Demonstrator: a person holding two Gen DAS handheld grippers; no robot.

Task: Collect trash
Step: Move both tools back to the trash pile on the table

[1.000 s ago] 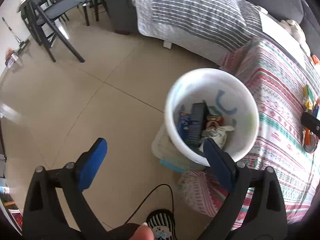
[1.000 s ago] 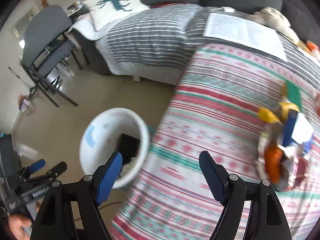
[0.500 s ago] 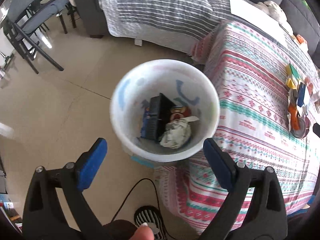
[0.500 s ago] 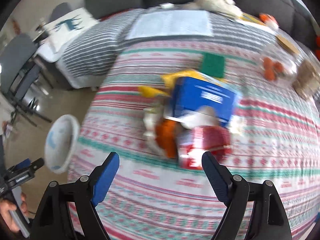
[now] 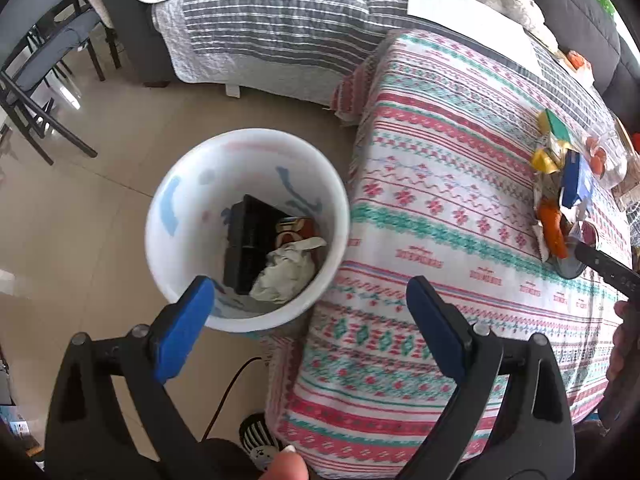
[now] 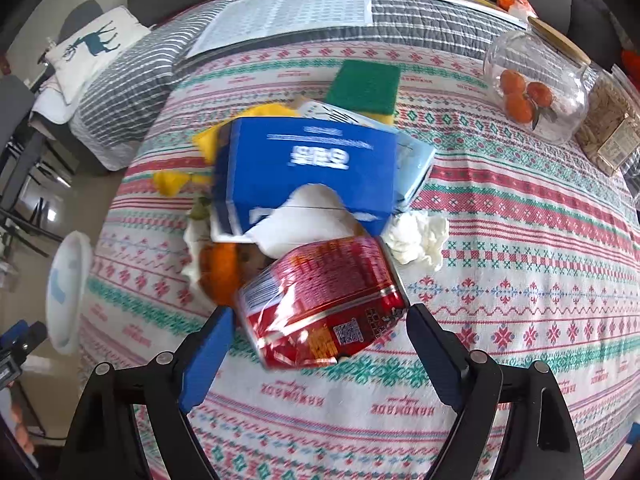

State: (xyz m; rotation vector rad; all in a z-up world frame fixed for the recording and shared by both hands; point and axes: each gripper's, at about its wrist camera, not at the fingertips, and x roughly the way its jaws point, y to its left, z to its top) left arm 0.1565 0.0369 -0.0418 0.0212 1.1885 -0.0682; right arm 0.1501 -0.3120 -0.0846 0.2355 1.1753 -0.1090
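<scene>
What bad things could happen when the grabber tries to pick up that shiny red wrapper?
The red wrapper is wide and crinkly, so the open right gripper might pinch only an edge and drop it. It touches the blue box and crumpled tissue, which could get dragged along. The white bin sits off the table's side, so a loose grip could spill it on the floor.
</scene>
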